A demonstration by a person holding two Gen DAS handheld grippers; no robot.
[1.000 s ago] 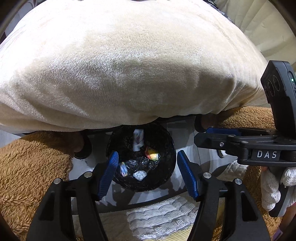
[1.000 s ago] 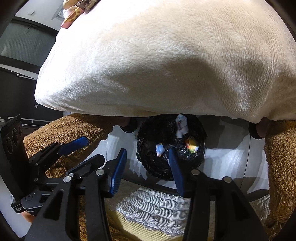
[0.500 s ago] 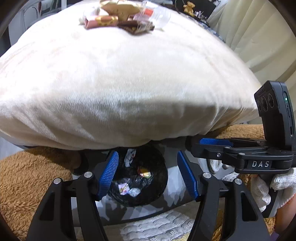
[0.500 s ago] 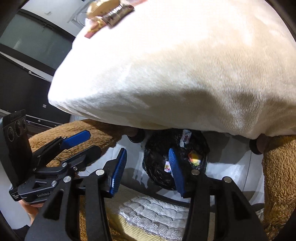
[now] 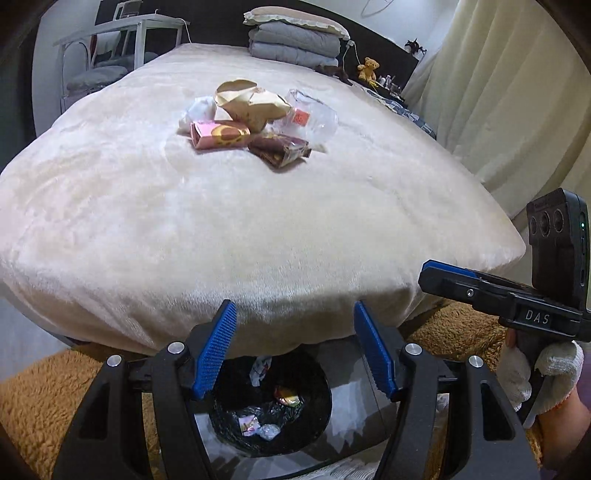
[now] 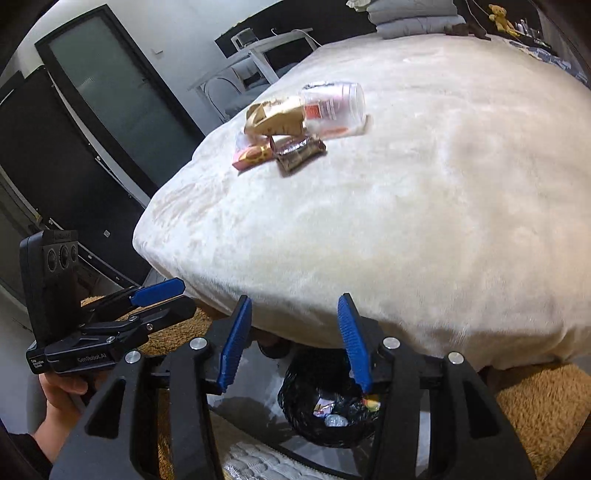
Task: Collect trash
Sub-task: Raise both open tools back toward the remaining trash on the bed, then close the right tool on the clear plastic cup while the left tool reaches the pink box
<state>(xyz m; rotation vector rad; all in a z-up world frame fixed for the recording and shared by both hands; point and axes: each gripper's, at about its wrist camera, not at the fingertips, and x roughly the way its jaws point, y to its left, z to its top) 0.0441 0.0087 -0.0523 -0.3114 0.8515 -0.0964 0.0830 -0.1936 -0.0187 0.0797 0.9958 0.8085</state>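
A pile of trash lies on the cream bed cover (image 5: pixel 258 206): a pink box (image 5: pixel 219 134), a brown wrapper (image 5: pixel 280 149), a crumpled paper bag (image 5: pixel 247 101) and a clear plastic cup (image 5: pixel 310 118). The pile also shows in the right wrist view, with the cup (image 6: pixel 332 107) and brown wrapper (image 6: pixel 299 153). A black-lined bin (image 5: pixel 269 402) with several wrappers inside stands on the floor at the bed's foot, below both grippers. My left gripper (image 5: pixel 293 350) is open and empty. My right gripper (image 6: pixel 293 343) is open and empty, and it shows at the right of the left wrist view (image 5: pixel 480 291).
Brown fluffy rugs (image 5: pixel 40 402) lie either side of the bin. Folded grey blankets (image 5: pixel 295 40) and a small teddy bear (image 5: pixel 369 68) sit at the bed's head. A white table (image 5: pixel 122 33) stands far left, curtains (image 5: pixel 509 92) at right, dark doors (image 6: pixel 74 147) left.
Both grippers have risen from above the bin to bed height. The trash pile on the bed has come into view. Both stay open.
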